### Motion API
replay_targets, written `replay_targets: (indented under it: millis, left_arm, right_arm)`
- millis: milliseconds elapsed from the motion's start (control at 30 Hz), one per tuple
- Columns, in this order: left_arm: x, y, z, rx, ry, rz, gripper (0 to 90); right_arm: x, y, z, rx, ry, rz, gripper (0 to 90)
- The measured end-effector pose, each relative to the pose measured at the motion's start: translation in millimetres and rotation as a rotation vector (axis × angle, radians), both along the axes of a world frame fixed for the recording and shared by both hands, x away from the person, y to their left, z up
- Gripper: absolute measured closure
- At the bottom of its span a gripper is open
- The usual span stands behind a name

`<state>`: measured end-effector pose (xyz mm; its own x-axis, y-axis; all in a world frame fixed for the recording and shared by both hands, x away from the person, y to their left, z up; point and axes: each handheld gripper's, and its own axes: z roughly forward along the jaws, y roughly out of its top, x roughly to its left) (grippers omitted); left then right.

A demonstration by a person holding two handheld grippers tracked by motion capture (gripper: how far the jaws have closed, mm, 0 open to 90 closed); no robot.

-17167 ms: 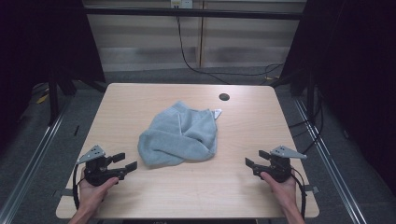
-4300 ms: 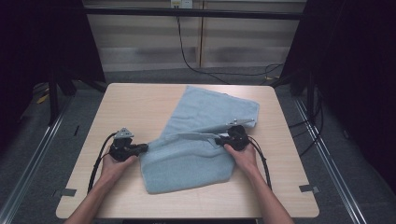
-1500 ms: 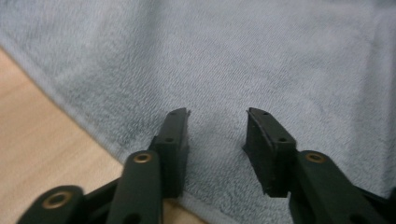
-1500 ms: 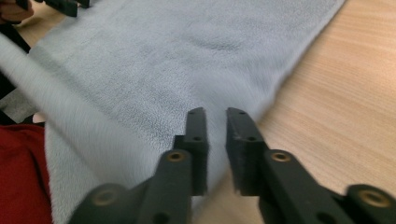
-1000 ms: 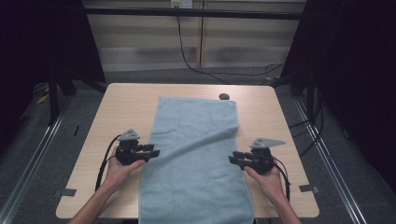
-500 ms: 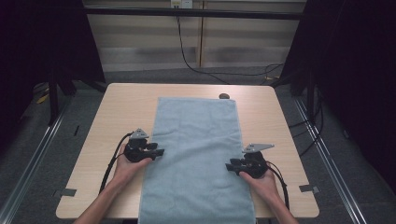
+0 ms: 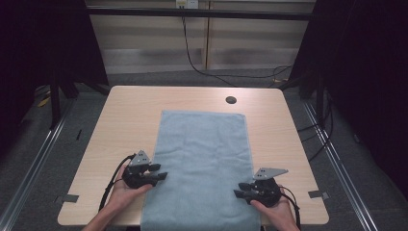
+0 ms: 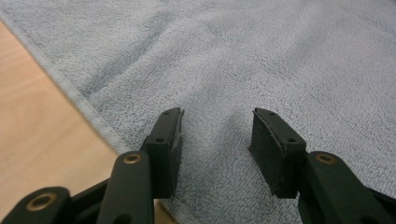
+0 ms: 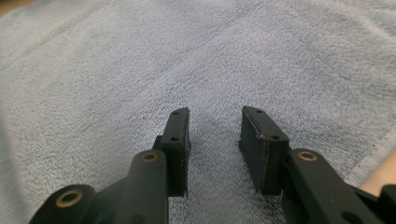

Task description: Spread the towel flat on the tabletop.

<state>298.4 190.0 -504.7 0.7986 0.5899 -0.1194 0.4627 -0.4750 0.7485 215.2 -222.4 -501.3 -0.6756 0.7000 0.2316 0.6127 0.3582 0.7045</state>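
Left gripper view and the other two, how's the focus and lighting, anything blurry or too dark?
Left gripper view: towel weave sharp by the left gripper, softer farther off. Right gripper view: crisp around the right gripper, blurred at the left edge. High view: table evenly lit, no glare, surroundings nearly black, slightly soft overall.

Towel (image 7: 204, 163) spread lengthwise mid-table (image 7: 120, 125), near end overhanging, hole (image 7: 231, 100) behind it
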Motion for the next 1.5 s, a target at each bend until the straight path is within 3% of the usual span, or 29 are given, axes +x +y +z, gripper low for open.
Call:
replay_targets:
  millis: [67,133,167,200,233,333,433,467,500,567,600,633,667,700,733,767,833,900,933,1000,1033,1067,1300,1333,1400,1433,1500]
  left_arm:
    - [-14.9,2.0,1.5,0.000,0.015,-0.017,52.9]
    - [-29.5,1.9,4.1,0.010,0.037,0.001,52.9]
    - [-37.9,1.5,4.6,0.021,0.028,-0.029,52.6]
    - [-37.9,1.5,4.6,0.021,0.028,-0.029,51.5]
    - [-43.7,2.7,5.1,0.020,0.032,-0.065,51.2]
    - [-56.3,10.0,8.1,-0.001,0.083,-0.102,51.7]
    - [-53.8,12.4,10.7,-0.014,0.080,-0.102,51.7]
    - [-43.7,12.2,14.2,-0.032,0.062,-0.076,51.3]
    - [-43.7,12.2,14.2,-0.032,0.062,-0.076,51.1]
    - [-18.0,9.6,19.0,-0.047,0.050,-0.035,51.1]
    - [-18.0,9.6,19.0,-0.047,0.050,-0.035,51.2]
    - [0.4,7.9,21.7,-0.056,0.032,-0.004,51.2]
    - [0.4,7.9,21.7,-0.056,0.032,-0.004,51.2]
    - [18.3,6.2,23.5,-0.059,0.017,0.039,51.2]
    - [18.3,6.2,23.5,-0.059,0.017,0.039,51.2]
    - [34.3,3.9,23.9,-0.070,0.017,0.073,51.2]
    - [40.9,2.8,23.6,-0.078,0.019,0.082,51.0]
    - [50.1,1.5,21.5,-0.065,-0.010,0.107,50.7]
    - [58.0,1.3,16.8,-0.050,0.016,0.124,49.8]
    - [60.4,2.1,15.2,-0.041,0.008,0.131,49.5]
    - [63.8,5.7,13.6,-0.050,0.019,0.140,48.9]
    - [64.3,7.1,13.4,-0.050,0.018,0.147,48.7]
    - [68.7,11.6,10.8,-0.043,0.008,0.169,46.7]
    - [68.1,10.0,7.8,-0.033,0.014,0.160,46.8]
    - [63.9,5.4,0.5,0.029,0.006,0.112,46.9]
    - [59.7,4.2,-0.7,0.035,-0.019,0.101,45.9]
    - [53.9,4.2,-0.1,0.037,-0.010,0.084,45.9]
  right_arm:
    - [-6.5,1.2,-0.1,0.016,0.013,0.010,63.7]
    - [-13.1,2.2,0.2,0.022,0.023,0.024,63.8]
    - [-16.8,3.4,0.7,0.024,0.031,0.028,63.8]
    - [-16.8,3.4,0.7,0.024,0.031,0.028,63.8]
    - [-22.9,6.4,1.9,0.021,0.042,0.042,62.8]
    - [-26.6,11.1,4.0,0.007,0.032,0.068,62.9]
    - [-24.0,11.4,8.9,0.021,0.006,0.069,62.4]
    - [-13.1,8.6,13.7,0.047,-0.018,0.041,61.3]
    - [-5.2,7.0,15.3,0.060,-0.027,0.028,61.3]
    - [13.9,5.4,17.8,0.053,-0.048,0.003,60.4]
    - [25.1,5.1,18.6,0.051,-0.053,-0.009,59.9]
    - [37.0,5.1,18.9,0.047,-0.058,-0.017,59.7]
    - [37.0,5.1,18.9,0.047,-0.058,-0.017,59.7]
    - [63.4,6.3,19.1,0.036,-0.070,-0.043,59.0]
    - [72.0,6.9,18.5,0.035,-0.067,-0.048,58.7]
    - [82.7,7.8,16.9,0.033,-0.068,-0.059,58.3]
    - [100.4,10.5,12.8,0.023,-0.055,-0.082,57.6]
    - [106.7,12.1,10.4,0.014,-0.062,-0.086,57.4]
    - [116.0,16.4,6.4,0.001,-0.052,-0.088,55.9]
    - [118.3,18.6,4.5,-0.002,-0.051,-0.088,55.4]
    - [119.0,22.7,-0.9,-0.025,-0.031,-0.081,55.5]
    - [116.8,24.9,-3.9,-0.040,-0.044,-0.079,55.5]
    - [99.3,27.1,-3.4,-0.033,-0.036,-0.045,55.7]
    - [97.5,27.0,-3.0,-0.036,-0.034,-0.043,55.8]
    - [89.4,26.1,-3.2,-0.034,-0.037,-0.041,55.8]
    - [85.4,25.1,-3.0,-0.031,-0.034,-0.038,55.8]
    - [77.7,21.7,-2.5,-0.025,-0.023,-0.028,55.8]
